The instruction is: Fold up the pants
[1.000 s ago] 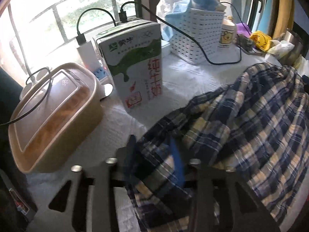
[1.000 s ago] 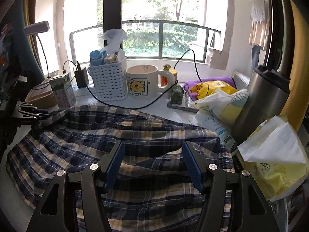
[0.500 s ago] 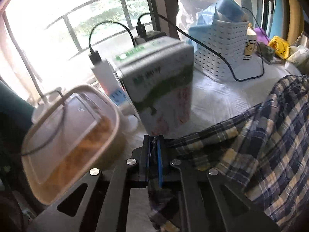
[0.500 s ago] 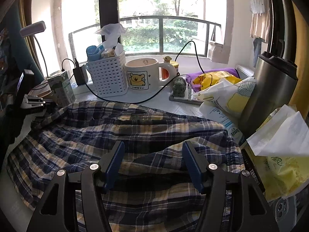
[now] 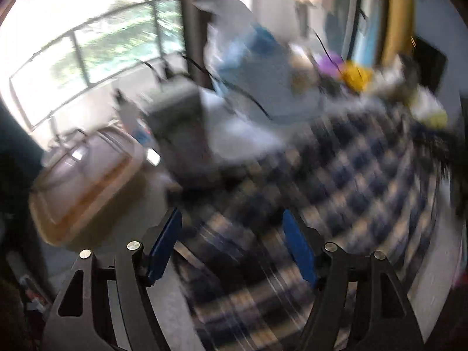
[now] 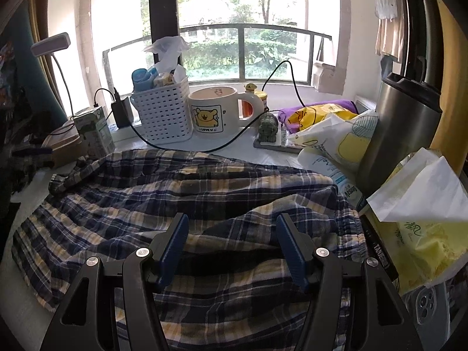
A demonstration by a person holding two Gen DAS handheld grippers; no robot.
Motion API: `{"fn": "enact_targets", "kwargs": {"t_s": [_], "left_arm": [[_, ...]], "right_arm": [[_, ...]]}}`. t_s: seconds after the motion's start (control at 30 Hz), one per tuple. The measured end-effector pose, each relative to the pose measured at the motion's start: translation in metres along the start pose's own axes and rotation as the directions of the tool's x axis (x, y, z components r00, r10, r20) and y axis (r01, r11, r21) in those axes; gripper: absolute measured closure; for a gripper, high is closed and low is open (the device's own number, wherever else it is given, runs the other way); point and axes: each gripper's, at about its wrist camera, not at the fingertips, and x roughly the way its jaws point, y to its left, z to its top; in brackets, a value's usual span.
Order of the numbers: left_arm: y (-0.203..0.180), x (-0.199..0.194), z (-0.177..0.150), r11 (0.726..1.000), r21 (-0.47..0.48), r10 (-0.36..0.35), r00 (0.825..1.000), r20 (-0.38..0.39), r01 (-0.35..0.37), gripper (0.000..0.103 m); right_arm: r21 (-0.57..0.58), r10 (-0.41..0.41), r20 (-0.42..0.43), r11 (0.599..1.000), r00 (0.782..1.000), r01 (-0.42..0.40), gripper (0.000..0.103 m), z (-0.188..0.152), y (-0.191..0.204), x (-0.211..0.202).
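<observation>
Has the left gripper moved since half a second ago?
Yes. The left gripper has pulled back from the milk carton, which looks smaller now; its jaws are opening, off the plaid pants.

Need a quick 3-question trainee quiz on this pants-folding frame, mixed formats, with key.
1. True or false: the right claw is clamped on the plaid pants.
2. What stands directly right of the white basket? A) cartoon-bear mug B) steel tumbler C) milk carton
3. Fill in: the left claw has its pads ____ the pants.

Key: 1 false; 2 A; 3 off, its jaws are opening.
</observation>
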Motion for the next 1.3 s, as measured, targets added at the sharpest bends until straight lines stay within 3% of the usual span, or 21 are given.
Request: {"fn": "enact_targets", "kwargs": {"t_s": [0.13, 0.2, 0.3, 0.43, 0.57, 0.67, 0.83, 0.97, 1.03, 1.13, 1.23, 1.3], "left_arm": [[-0.009, 0.030, -0.017, 0.992, 0.091, 0.096, 0.992, -0.082, -0.088, 0.031], [0.000, 0.043, -0.015, 0.985, 0.074, 0.165, 0.981, -0.099, -0.158, 0.031], [0.018, 0.046, -0.005, 0.977, -0.001, 0.213, 0.975, -0.067, -0.214, 0.031], [0.030, 0.042, 0.019, 0.938, -0.014, 0.346, 0.938, 0.007, -0.345, 0.031], [0.031, 0.013, 0.039, 0.928, -0.031, 0.372, 0.923, 0.101, -0.371, 0.031], [0.027, -0.017, 0.032, 0.939, -0.067, 0.344, 0.928, 0.145, -0.338, 0.031], [0.011, -0.050, -0.019, 0.986, -0.124, 0.126, 0.984, 0.122, -0.111, 0.031], [-0.026, -0.056, -0.074, 0.990, -0.132, -0.031, 0.998, 0.052, 0.037, 0.031], [-0.036, -0.056, -0.094, 0.987, -0.149, -0.058, 0.998, 0.012, 0.059, 0.031], [-0.039, -0.050, -0.120, 0.972, -0.234, -0.030, 0.998, -0.056, 0.016, 0.031], [-0.030, -0.050, -0.133, 0.942, -0.332, 0.025, 0.997, -0.067, -0.045, 0.031], [-0.022, -0.051, -0.139, 0.922, -0.384, 0.032, 0.998, -0.045, -0.047, 0.031]], "right_arm": [[-0.008, 0.000, 0.008, 1.000, 1.000, 0.000, 0.039, -0.001, 0.003, -0.006], [-0.004, -0.004, 0.008, 1.000, 1.000, 0.004, 0.039, -0.003, 0.002, -0.009], [0.003, -0.016, 0.007, 1.000, 1.000, 0.016, 0.039, -0.007, -0.002, -0.014], [0.013, -0.036, -0.006, 0.999, 0.999, 0.036, 0.039, -0.014, -0.007, -0.019], [0.022, -0.058, -0.018, 0.998, 0.998, 0.058, 0.039, -0.020, -0.012, -0.025], [0.037, -0.066, -0.025, 0.997, 0.998, 0.067, 0.039, -0.024, -0.014, -0.028], [0.052, -0.063, -0.057, 0.996, 0.996, 0.066, 0.039, -0.037, -0.014, -0.031], [0.079, -0.044, -0.082, 0.996, 0.996, 0.050, 0.039, -0.046, -0.015, -0.032], [0.100, -0.026, -0.092, 0.994, 0.995, 0.035, 0.039, -0.049, -0.016, -0.033], [0.134, 0.009, -0.103, 0.991, 0.995, 0.005, 0.039, -0.053, -0.014, -0.036], [0.165, 0.054, -0.126, 0.986, 0.991, -0.033, 0.039, -0.060, -0.009, -0.038], [0.171, 0.071, -0.137, 0.984, 0.988, -0.048, 0.039, -0.065, -0.004, -0.039]]}}
